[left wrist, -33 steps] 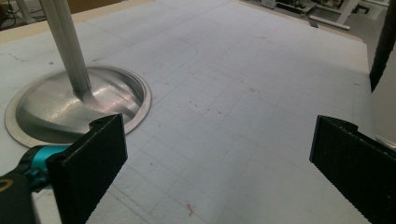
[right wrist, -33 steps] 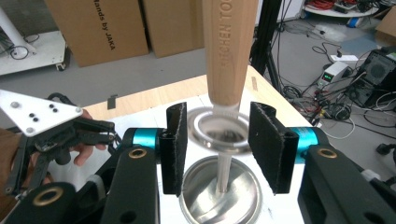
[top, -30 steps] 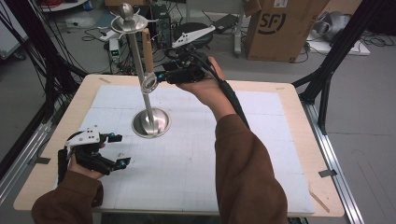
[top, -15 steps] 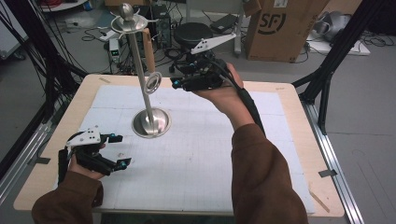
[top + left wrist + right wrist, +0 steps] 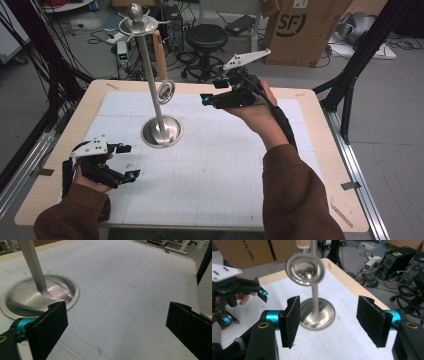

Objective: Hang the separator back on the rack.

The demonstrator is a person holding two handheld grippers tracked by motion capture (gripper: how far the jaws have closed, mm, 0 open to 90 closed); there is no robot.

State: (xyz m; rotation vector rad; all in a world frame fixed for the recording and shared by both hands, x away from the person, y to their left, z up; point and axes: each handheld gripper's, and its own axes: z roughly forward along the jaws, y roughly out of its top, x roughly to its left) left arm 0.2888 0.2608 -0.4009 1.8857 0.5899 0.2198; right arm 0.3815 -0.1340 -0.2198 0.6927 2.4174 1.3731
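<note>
A tall steel stand with a round base rises from the white mat. A shiny ladle with a wooden handle hangs against its pole. My right gripper floats to the right of the ladle, clear of it; its jaws have just been opening and hold nothing. The right gripper view looks past the right gripper at the ladle bowl and the stand base. My left gripper rests open at the front left, and the left gripper view has the stand base beyond the left gripper.
A white gridded mat covers the wooden table. Behind the table are a black stool, a cardboard box and cables on the floor. Black frame legs stand at the right.
My right gripper has drawn back to the right, away from the pole and the ladle, with its jaws now wider apart. The ladle stays hanging on the stand. The left gripper has not moved.
</note>
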